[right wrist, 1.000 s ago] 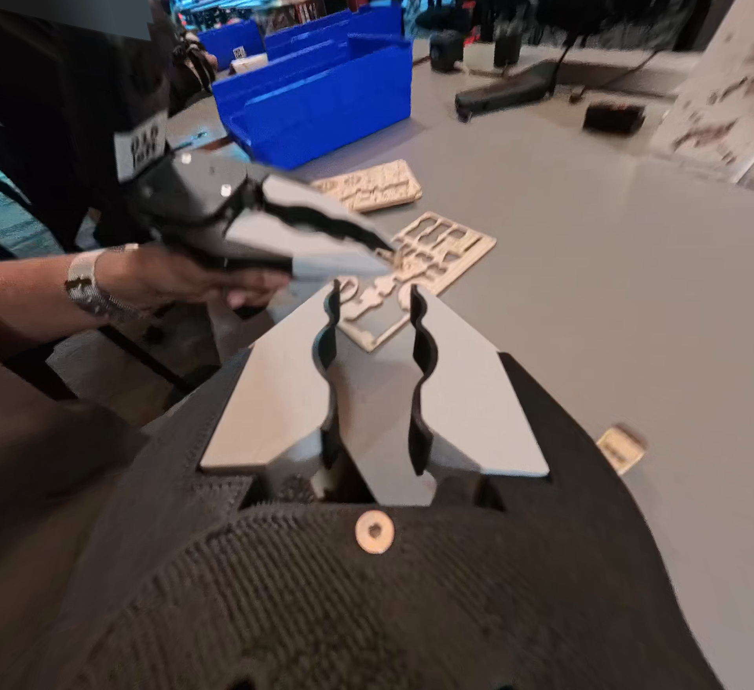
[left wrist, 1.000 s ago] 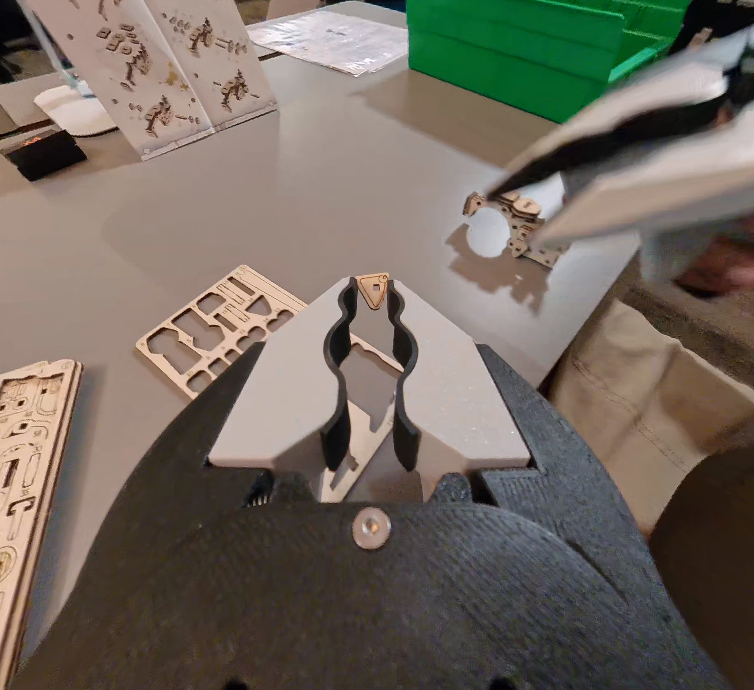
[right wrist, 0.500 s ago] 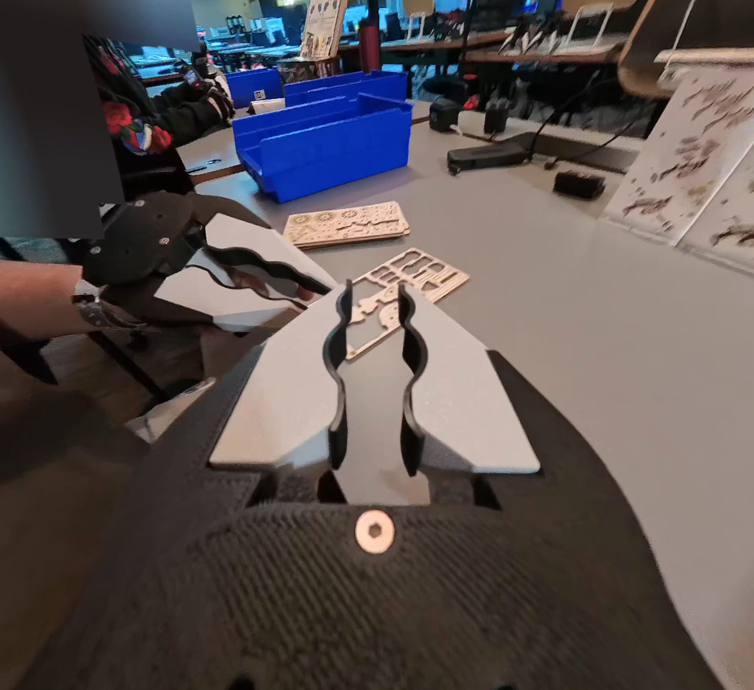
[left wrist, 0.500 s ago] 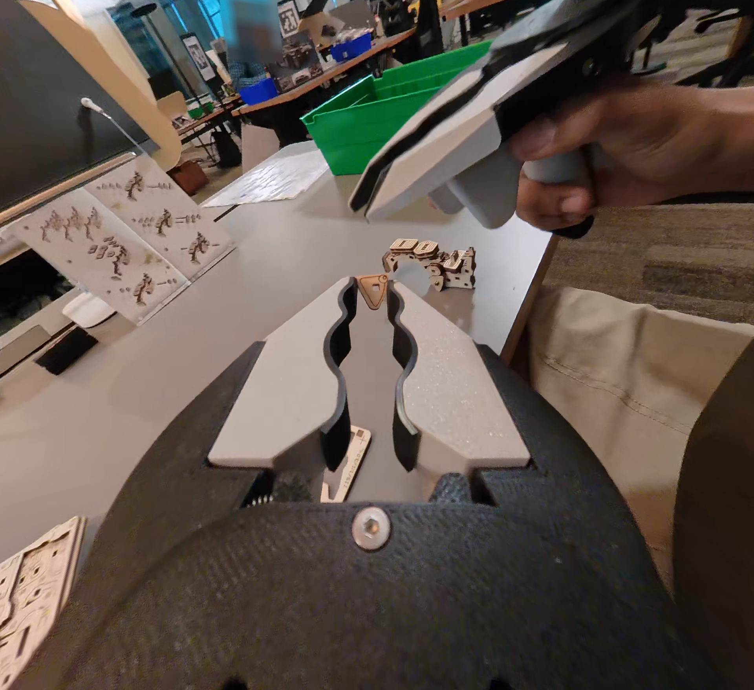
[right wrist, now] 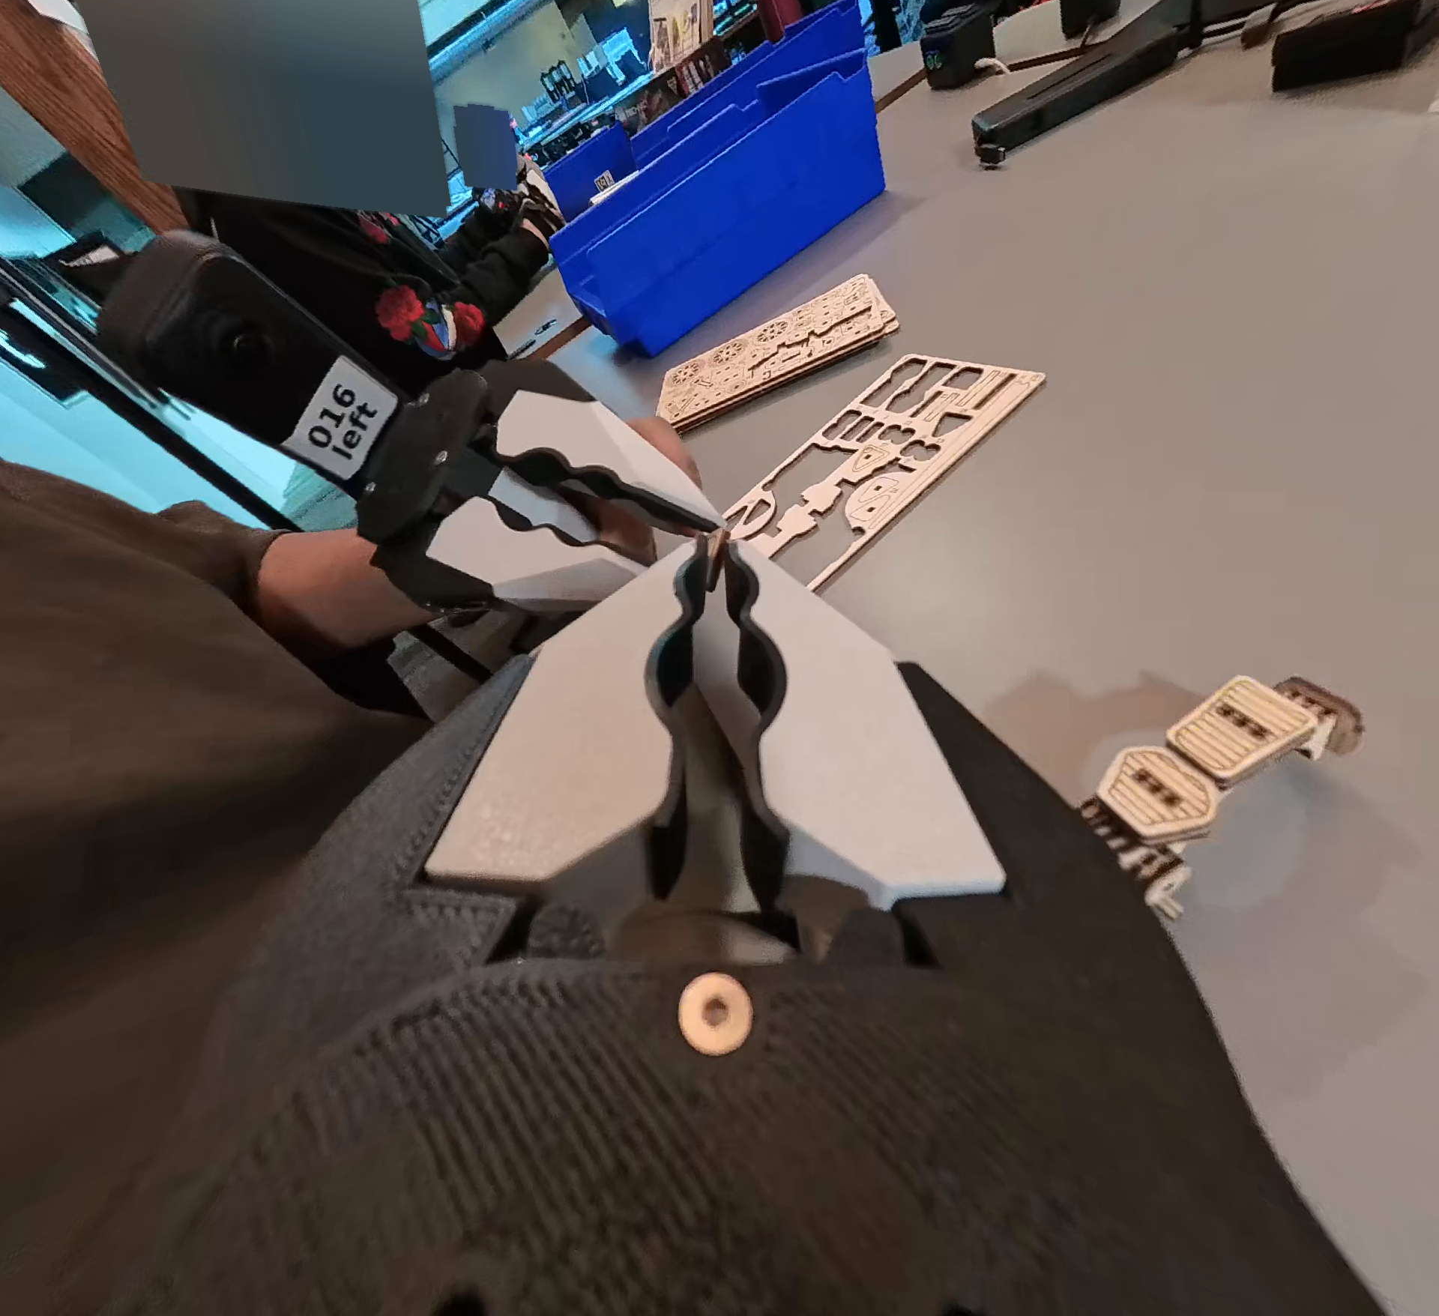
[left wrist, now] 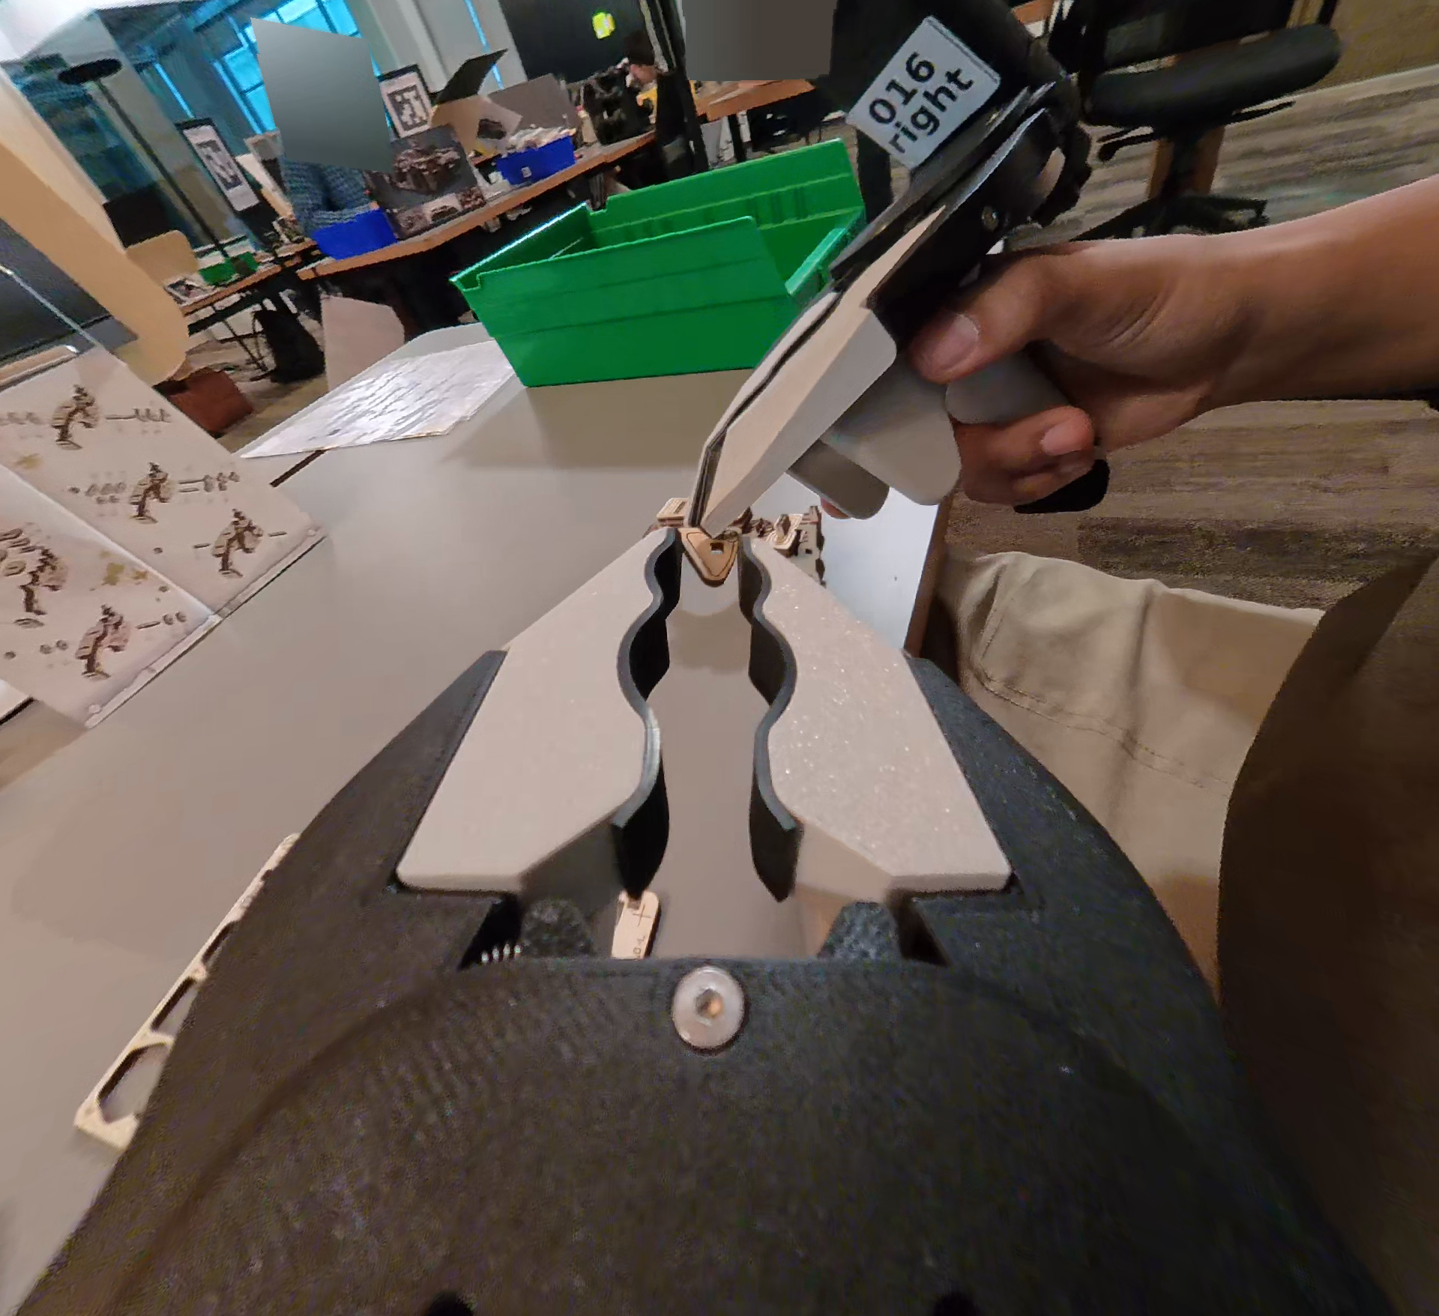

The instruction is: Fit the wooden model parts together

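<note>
A small triangular wooden piece [left wrist: 710,561] sits between the tips of my left gripper [left wrist: 707,547], which is shut on it. My right gripper [left wrist: 701,519] comes down from the upper right, and its tips meet the top of the same piece. In the right wrist view the piece [right wrist: 715,562] shows edge-on between the nearly closed tips of my right gripper [right wrist: 710,566], with the left gripper [right wrist: 712,529] meeting it from the left. Both are held above the table near its edge. A partly built wooden model [right wrist: 1215,757] lies on the table and also shows behind the tips in the left wrist view [left wrist: 802,535].
A punched-out wooden sheet [right wrist: 895,461] and a stack of part sheets [right wrist: 779,352] lie on the grey table [right wrist: 1168,344]. A blue bin [right wrist: 724,204] and a green bin [left wrist: 662,297] stand farther back. Instruction sheets [left wrist: 117,500] lean at the left. The person's leg [left wrist: 1090,695] is by the table edge. Both grippers' tips are close together, under 4 cm apart.
My right gripper has moved in from above the model to the left gripper's tips and has closed on the triangular piece. The left gripper has kept its hold.
</note>
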